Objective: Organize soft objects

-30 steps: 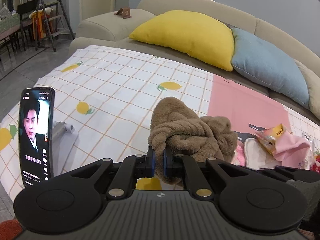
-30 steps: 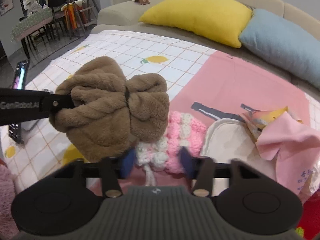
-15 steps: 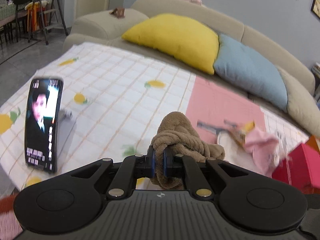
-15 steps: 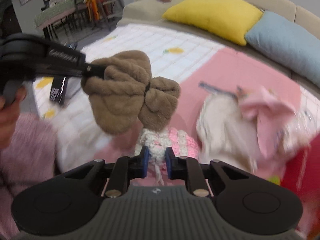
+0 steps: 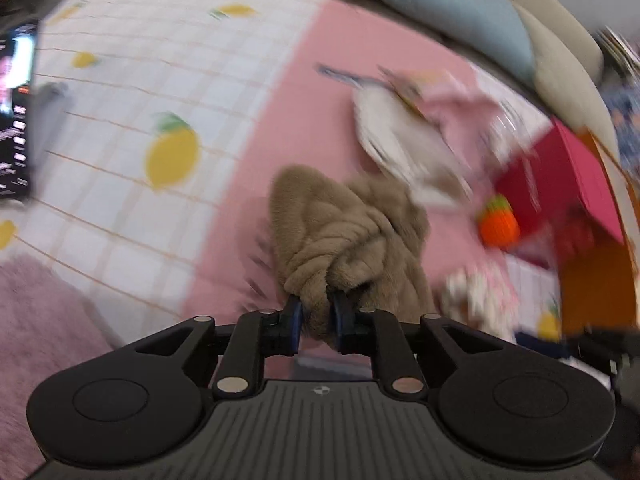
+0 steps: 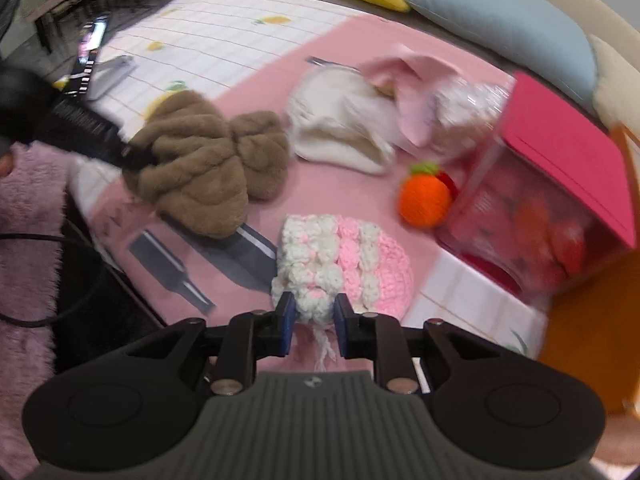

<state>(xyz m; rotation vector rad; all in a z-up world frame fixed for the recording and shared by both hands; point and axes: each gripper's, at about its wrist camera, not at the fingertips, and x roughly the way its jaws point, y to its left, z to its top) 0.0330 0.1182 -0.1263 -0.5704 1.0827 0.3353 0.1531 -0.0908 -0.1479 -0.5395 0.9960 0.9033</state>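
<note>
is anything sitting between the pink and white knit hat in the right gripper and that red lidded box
Partly. The orange crochet fruit lies on the pink cloth right beside the red box, between it and the knit hat gripped by the right gripper. Otherwise nothing visible.

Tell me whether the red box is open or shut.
Open: in the right wrist view the box's red lid tilts up, showing items inside.

No text, label or number could be read. The upright black phone (image 5: 15, 112), far left of the fingers, showed only blurred, illegible white lines on its screen.
</note>
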